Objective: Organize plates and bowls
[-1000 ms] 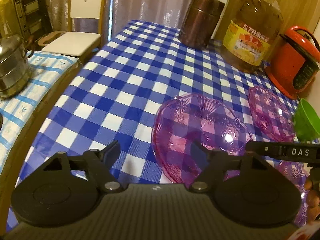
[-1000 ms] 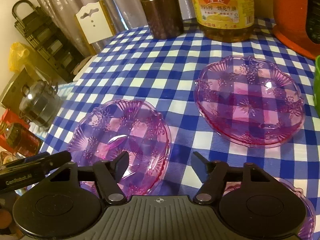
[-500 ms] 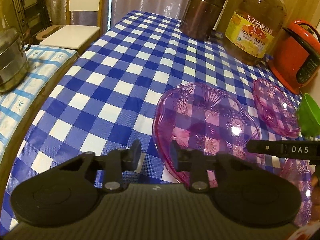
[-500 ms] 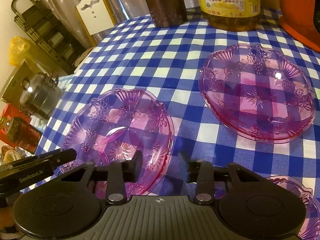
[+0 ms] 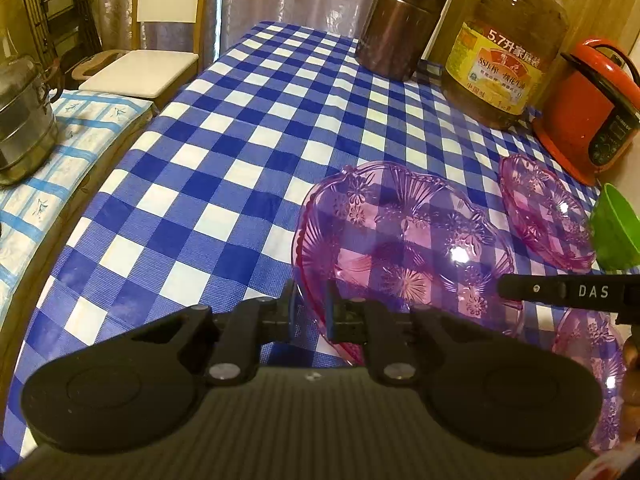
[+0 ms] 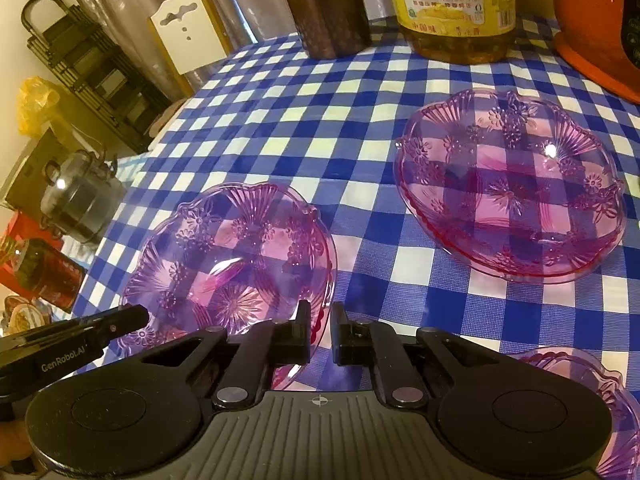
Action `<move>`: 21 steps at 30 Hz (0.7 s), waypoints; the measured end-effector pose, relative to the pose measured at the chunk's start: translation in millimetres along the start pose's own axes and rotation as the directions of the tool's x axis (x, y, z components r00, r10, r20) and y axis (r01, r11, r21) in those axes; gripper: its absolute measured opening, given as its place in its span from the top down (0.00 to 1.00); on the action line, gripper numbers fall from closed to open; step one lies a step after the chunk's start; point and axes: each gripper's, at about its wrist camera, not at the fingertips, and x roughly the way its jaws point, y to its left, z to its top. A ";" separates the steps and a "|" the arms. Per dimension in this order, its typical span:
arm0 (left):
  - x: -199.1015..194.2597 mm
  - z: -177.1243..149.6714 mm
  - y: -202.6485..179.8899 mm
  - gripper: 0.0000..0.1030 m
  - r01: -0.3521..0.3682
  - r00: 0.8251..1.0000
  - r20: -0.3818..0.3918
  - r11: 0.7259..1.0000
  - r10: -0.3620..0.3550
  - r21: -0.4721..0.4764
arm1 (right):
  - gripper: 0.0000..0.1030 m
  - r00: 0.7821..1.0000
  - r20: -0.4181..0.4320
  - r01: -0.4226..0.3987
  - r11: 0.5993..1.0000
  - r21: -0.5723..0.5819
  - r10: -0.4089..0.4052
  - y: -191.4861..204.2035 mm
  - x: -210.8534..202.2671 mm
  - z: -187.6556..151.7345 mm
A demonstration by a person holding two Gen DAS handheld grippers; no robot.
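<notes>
Left wrist view: left tongs (image 5: 310, 312) go from wide to narrow, now pinching the left rim of the pink plate (image 5: 400, 248) | right tongs (image 6: 320, 328) do the same on its right rim | plate sits on the table (image 5: 224, 152), near the front edge | looks ready to lift and stack

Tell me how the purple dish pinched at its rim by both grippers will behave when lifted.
The purple dish looks like thin clear plastic, so probably light and slightly flexible. Its glossy, scalloped rim may slip. Each hand-held gripper, left and right, pinches opposite edges, so it likely lifts level.
</notes>
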 end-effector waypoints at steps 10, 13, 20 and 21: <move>-23.7 15.7 -20.1 0.88 0.007 0.998 0.059 0.999 -0.009 0.035 | 0.91 0.997 0.072 -0.015 1.000 0.009 0.014 -1.8 -25.6 4.8; -25.9 23.1 -31.6 0.88 0.029 0.997 0.073 0.999 -0.031 0.032 | 0.91 0.995 0.100 -0.015 0.999 0.039 0.011 -11.3 -36.4 8.4; -21.9 39.2 -69.9 0.88 0.074 0.993 0.088 0.995 -0.080 0.066 | 0.91 0.988 0.149 0.013 0.996 0.093 -0.026 -40.4 -57.7 16.1; -21.5 41.3 -75.6 0.88 0.079 0.992 0.091 0.994 -0.086 0.074 | 0.91 0.987 0.155 0.017 0.995 0.102 -0.033 -44.8 -60.8 17.6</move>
